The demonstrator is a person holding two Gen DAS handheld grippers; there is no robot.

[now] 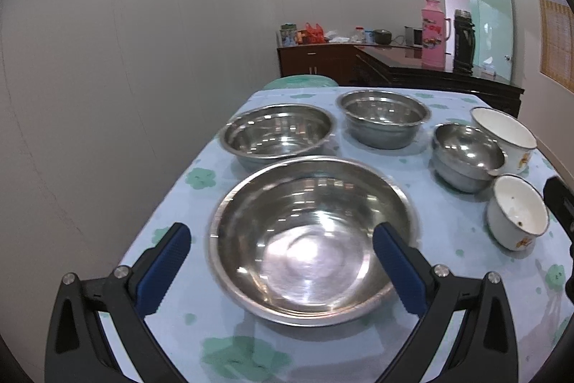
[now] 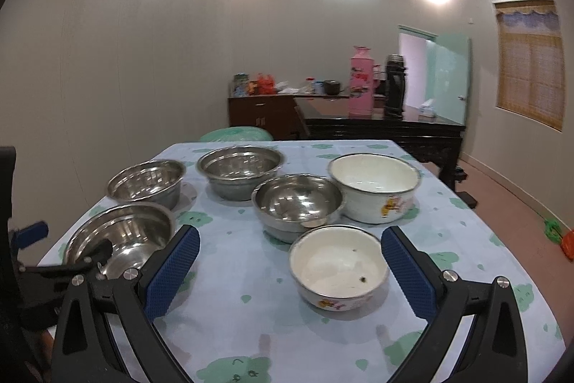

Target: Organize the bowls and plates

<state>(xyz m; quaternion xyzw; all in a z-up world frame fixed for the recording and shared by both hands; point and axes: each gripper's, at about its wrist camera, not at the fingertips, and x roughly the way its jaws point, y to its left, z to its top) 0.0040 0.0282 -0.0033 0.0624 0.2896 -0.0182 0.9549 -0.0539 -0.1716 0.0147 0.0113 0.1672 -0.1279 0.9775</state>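
four steel bowls (image 2: 297, 203), two white enamel bowls (image 2: 339, 266)

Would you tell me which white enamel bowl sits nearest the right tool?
The smaller white enamel bowl, just ahead of the open right tool. The larger white bowl stands farther back, beside a steel bowl.

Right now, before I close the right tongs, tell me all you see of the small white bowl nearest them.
The small white bowl looks like enamelled metal with a thin dark rim, upright and empty on the patterned tablecloth. Two dark specks, possibly chips, mark its inside, and a cartoon print shows on its outer wall. It sits between the open right tongs, untouched by them. The steel bowl behind looks very close; contact is unclear.
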